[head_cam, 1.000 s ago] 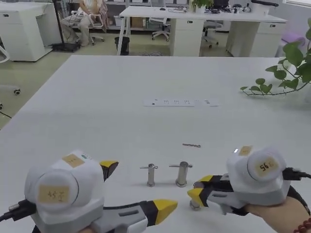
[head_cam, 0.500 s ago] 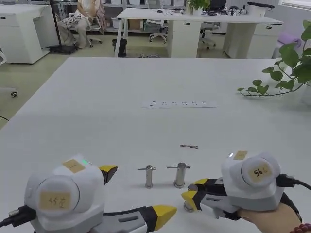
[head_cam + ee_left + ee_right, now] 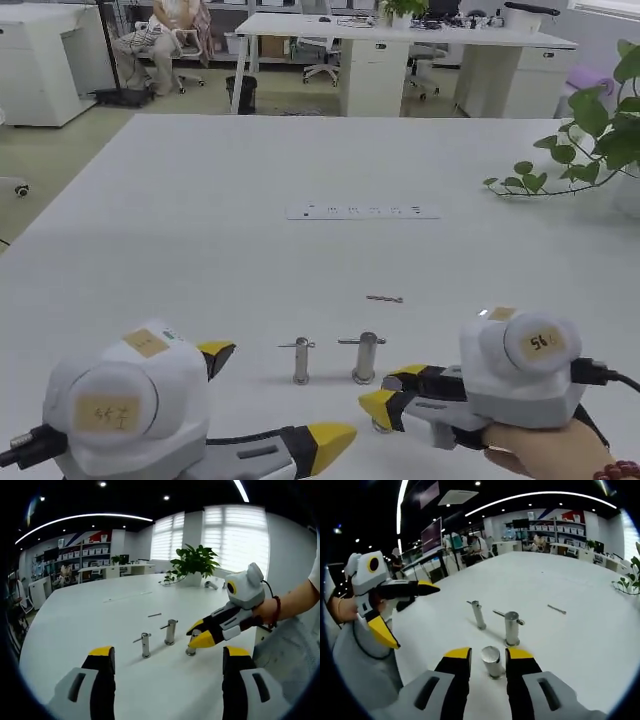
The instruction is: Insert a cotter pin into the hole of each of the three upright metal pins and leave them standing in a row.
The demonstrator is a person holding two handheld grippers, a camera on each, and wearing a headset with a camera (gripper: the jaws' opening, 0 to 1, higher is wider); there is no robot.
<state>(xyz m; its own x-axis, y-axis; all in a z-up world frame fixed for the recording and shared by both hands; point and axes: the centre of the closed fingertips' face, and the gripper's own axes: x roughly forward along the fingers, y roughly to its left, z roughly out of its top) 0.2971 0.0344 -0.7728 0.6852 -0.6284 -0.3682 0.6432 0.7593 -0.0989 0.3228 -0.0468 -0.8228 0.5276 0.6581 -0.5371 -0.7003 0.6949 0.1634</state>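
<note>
On the left, the left gripper (image 3: 274, 395) hangs low over the tabletop (image 3: 200, 220). Its fingers (image 3: 102, 655) are wide apart and hold nothing.

Next comes the first metal pin (image 3: 301, 362). It stands up straight and has a thin cotter pin through its top. Just beside it stands the second metal pin (image 3: 365, 358), also with a cotter pin in it. So I think two are done.

A bit more to the right, and nearer to the person, stands the third metal pin (image 3: 492, 661). Its top looks bare. The right gripper (image 3: 390, 388) has its fingers (image 3: 457, 655) close on both sides of this pin. I cannot tell if they squeeze it yet.

Farther back on the tabletop lies the loose cotter pin (image 3: 384, 298), well apart from the three pins.

I think the step now is to fit that last cotter pin. To do it well, the right fingers should hold the third pin low down and keep it straight, so the hole near the top stays free. The left fingers should pick up the loose cotter pin by one end, line it up with the hole and push it in slowly. Go softly, because the second pin is very near and could tip over.
</note>
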